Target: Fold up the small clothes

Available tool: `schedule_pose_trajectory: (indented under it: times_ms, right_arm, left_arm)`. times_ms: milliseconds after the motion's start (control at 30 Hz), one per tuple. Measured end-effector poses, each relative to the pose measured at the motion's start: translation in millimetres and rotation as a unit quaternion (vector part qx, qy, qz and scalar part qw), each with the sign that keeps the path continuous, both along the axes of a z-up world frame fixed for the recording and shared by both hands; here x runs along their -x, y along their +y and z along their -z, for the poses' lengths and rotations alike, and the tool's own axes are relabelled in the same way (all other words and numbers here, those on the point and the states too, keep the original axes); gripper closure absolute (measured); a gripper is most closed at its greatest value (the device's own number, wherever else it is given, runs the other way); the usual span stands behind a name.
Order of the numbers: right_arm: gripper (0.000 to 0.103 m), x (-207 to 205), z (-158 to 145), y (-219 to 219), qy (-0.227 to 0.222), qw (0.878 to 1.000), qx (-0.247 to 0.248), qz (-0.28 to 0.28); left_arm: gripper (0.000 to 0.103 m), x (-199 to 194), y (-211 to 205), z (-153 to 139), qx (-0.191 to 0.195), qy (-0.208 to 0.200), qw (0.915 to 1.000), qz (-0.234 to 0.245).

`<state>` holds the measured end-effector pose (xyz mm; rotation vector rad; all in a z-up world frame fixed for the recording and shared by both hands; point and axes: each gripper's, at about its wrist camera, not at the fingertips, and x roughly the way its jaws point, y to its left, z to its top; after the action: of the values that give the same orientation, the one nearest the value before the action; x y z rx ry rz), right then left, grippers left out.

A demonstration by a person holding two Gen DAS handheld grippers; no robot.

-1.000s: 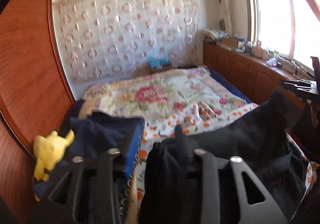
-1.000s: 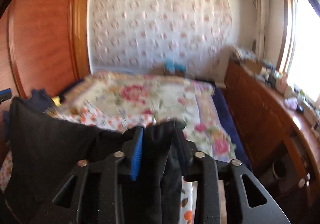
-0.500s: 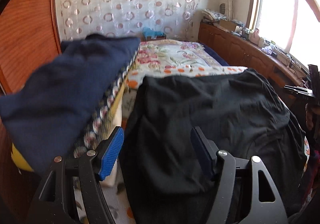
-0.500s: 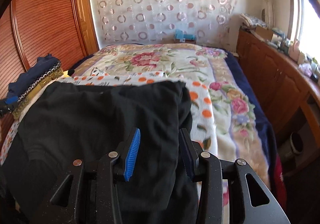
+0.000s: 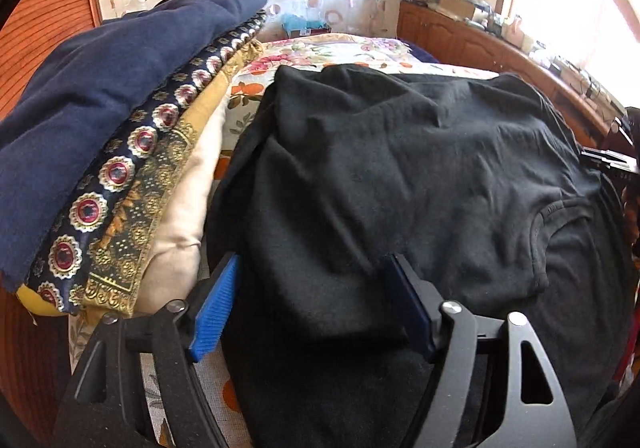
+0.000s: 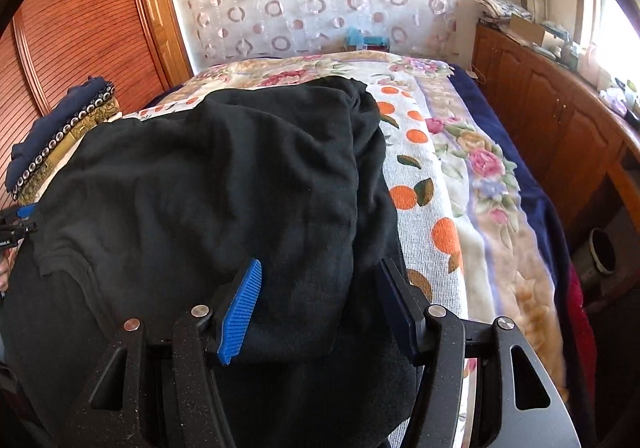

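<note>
A black shirt (image 5: 400, 167) lies spread over the bed, its upper part folded toward me and its collar (image 5: 560, 224) at the right. My left gripper (image 5: 312, 306) hangs over the shirt's near left edge. Its jaws are opening, and a fold of black cloth lies loose between the blue pads (image 5: 214, 308). My right gripper (image 6: 318, 308) stands over the near right edge of the shirt (image 6: 240, 175). Its jaws are opening too, with cloth between the pads (image 6: 240, 310) but not pinched. Each gripper shows at the edge of the other's view.
A stack of folded clothes (image 5: 100, 107), navy on top with patterned cloth below, sits just left of the shirt (image 6: 60, 115). An orange-print cloth (image 6: 416, 175) and a floral blanket (image 6: 484, 167) cover the bed. Wooden cabinets (image 6: 560, 119) line the right side and a wooden wardrobe (image 6: 80, 27) the left.
Both grippers came down with the black shirt, which now lies flat on the bed instead of hanging. Both pairs of jaws have widened and no longer pinch the cloth.
</note>
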<state>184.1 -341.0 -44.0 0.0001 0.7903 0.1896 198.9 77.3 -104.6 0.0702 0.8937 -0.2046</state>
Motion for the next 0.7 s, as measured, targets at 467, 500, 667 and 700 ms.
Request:
schedule_pose_trajectory:
  times_ms: [467, 500, 667, 700]
  right_arm:
    - [0.042, 7, 15, 16, -0.002, 1.0, 0.026, 0.0]
    - [0.042, 10, 16, 16, -0.002, 1.0, 0.023, 0.0]
    - [0.042, 8, 20, 12, -0.003, 1.0, 0.019, -0.001]
    - [0.042, 7, 20, 12, -0.003, 1.0, 0.019, -0.001]
  left_arm:
    - [0.044, 2, 7, -3, 0.017, -0.008, 0.9998, -0.005]
    - [0.052, 3, 9, -4, 0.029, -0.008, 0.9995, -0.006]
    - [0.077, 5, 14, -5, 0.044, -0.003, 0.999, -0.004]
    - [0.081, 6, 14, -6, 0.045, -0.002, 0.999, -0.001]
